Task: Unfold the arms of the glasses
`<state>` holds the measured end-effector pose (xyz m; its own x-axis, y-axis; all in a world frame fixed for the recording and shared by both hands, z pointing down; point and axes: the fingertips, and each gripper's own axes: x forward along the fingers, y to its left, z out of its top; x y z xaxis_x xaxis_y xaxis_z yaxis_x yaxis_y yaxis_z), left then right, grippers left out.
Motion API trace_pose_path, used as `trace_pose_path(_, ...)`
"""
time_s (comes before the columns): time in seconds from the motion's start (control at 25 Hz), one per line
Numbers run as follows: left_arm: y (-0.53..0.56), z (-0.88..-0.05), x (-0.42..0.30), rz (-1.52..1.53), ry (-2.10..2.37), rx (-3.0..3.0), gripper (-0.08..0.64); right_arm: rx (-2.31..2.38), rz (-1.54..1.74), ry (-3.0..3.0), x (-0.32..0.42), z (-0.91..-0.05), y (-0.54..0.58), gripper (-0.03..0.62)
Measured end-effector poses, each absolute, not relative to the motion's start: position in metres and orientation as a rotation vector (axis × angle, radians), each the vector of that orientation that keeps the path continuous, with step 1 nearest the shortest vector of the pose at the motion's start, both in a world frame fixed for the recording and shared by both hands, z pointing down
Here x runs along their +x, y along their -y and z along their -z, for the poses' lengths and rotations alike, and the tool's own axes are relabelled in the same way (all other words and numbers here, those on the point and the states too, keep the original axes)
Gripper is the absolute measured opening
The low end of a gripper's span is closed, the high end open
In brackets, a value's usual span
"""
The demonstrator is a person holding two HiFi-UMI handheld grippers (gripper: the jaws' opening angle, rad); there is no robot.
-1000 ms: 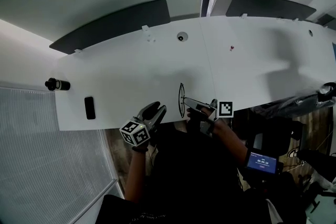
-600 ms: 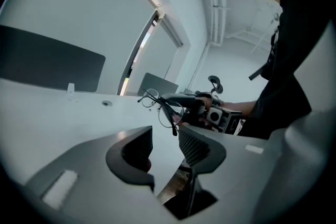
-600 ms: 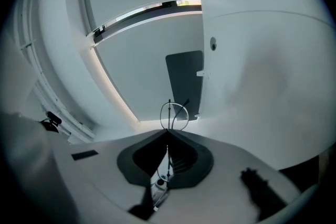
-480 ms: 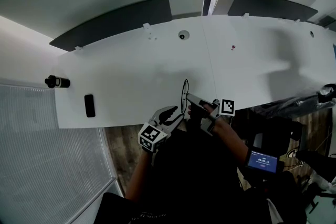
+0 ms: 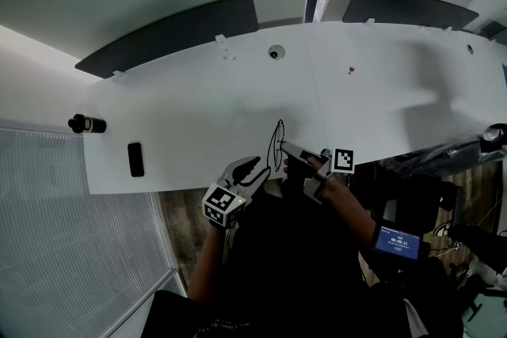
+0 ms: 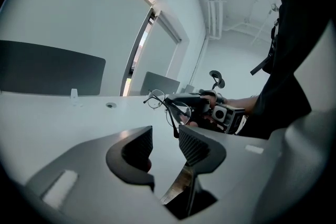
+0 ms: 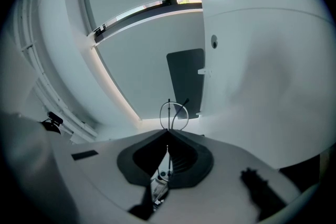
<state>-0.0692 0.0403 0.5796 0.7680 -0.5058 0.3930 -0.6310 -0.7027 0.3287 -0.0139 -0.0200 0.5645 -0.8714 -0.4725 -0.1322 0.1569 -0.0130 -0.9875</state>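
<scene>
Nearer now, the left gripper (image 5: 255, 169), jaws apart, sits just left of the glasses (image 5: 276, 146) that the right gripper (image 5: 290, 152) clamps at the worktop's (image 5: 206, 103) near edge.

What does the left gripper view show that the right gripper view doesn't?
Only the left gripper view: the open left hand-held gripper, and the right hand-held gripper seen from outside with the person's sleeve. Only the right gripper view: its own jaws shut on the glasses, and a black slab on the table. Both: the glasses and the white table.
</scene>
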Motion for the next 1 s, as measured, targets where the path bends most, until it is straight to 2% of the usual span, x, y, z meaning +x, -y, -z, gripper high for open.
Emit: trace_pose_path(1.0,-0.017,-0.573,-0.141,-0.39,1.137,2.413,0.144,-0.206,1.943,-1.938,-0.023,-0.562,0.008,0.011)
